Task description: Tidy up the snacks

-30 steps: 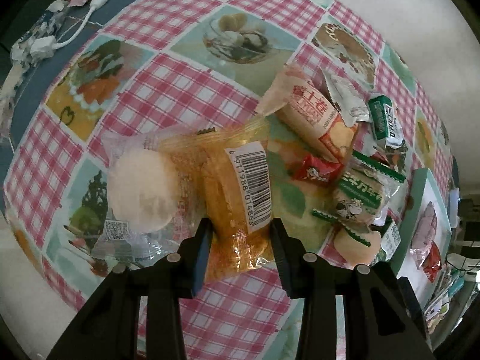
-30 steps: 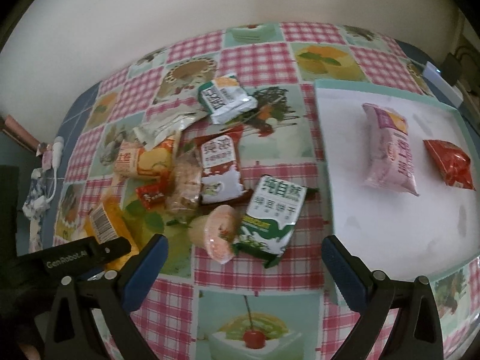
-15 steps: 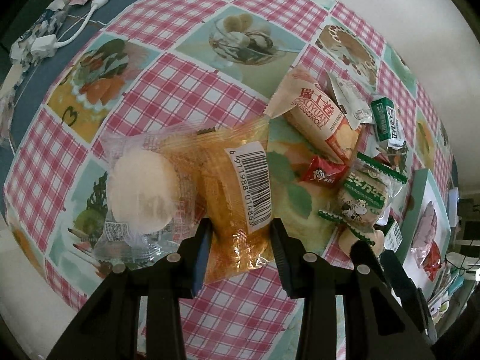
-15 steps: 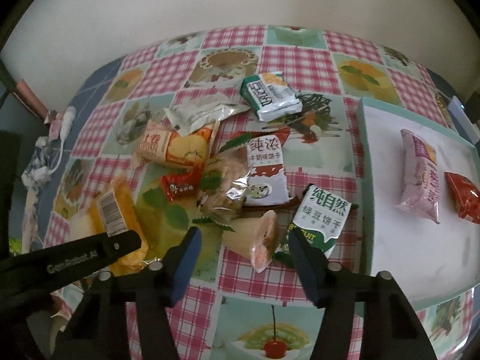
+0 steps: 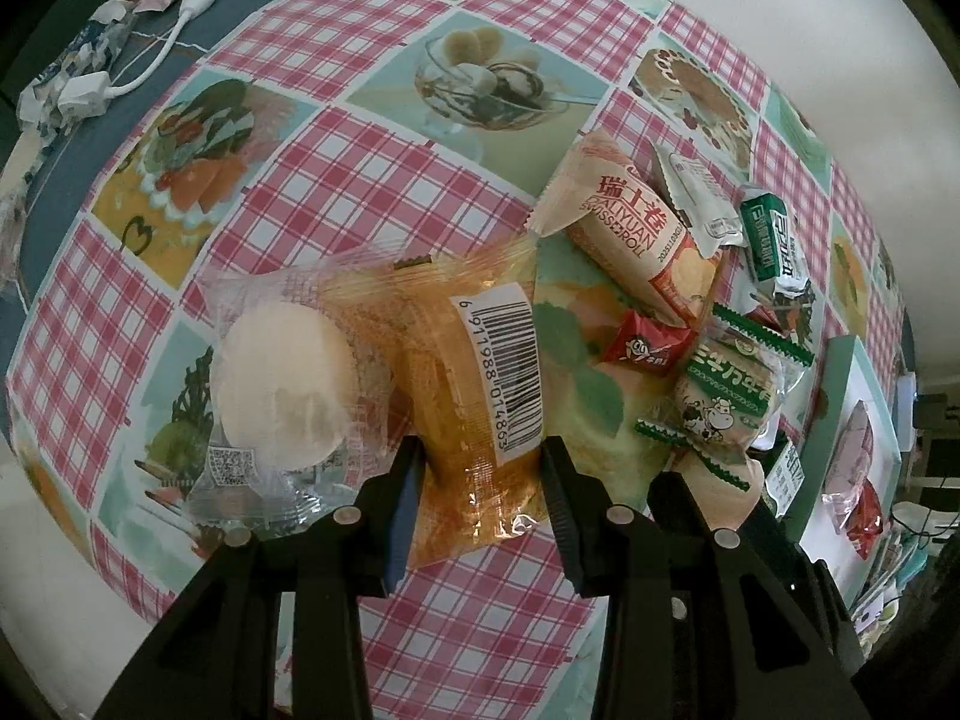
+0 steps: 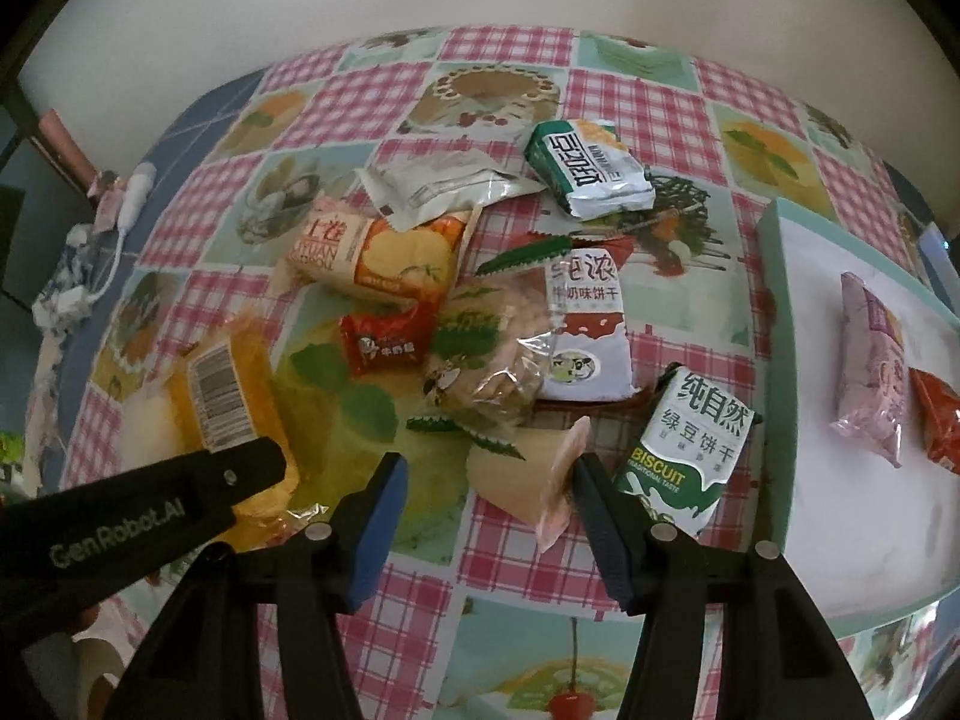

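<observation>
Two grippers over the snack pile on the checkered surface (image 6: 510, 588). Left gripper (image 5: 483, 480) has its fingers pinching the orange barcode packet (image 5: 480, 396), pads pressed on both sides of its near end. The packet lies on the surface, overlapping the clear bag with a white round cake (image 5: 282, 384) just to its left. Right gripper (image 6: 489, 516) has just been closing its fingers, now half spread. The cone-shaped pink-sealed jelly cup (image 6: 528, 480) sits between them: right pad at the cup's sealed rim, left pad clear of it, no squeeze visible. Right of the barcode packet: small red candy (image 6: 387, 342), green-edged clear cookie pack (image 6: 480, 360), white milk biscuit pack (image 6: 585, 330), green BISCUIT pack (image 6: 690, 456). Further right, white tray (image 6: 780, 360) holds a pink packet (image 6: 873, 366) and a red packet (image 6: 939, 420).
</observation>
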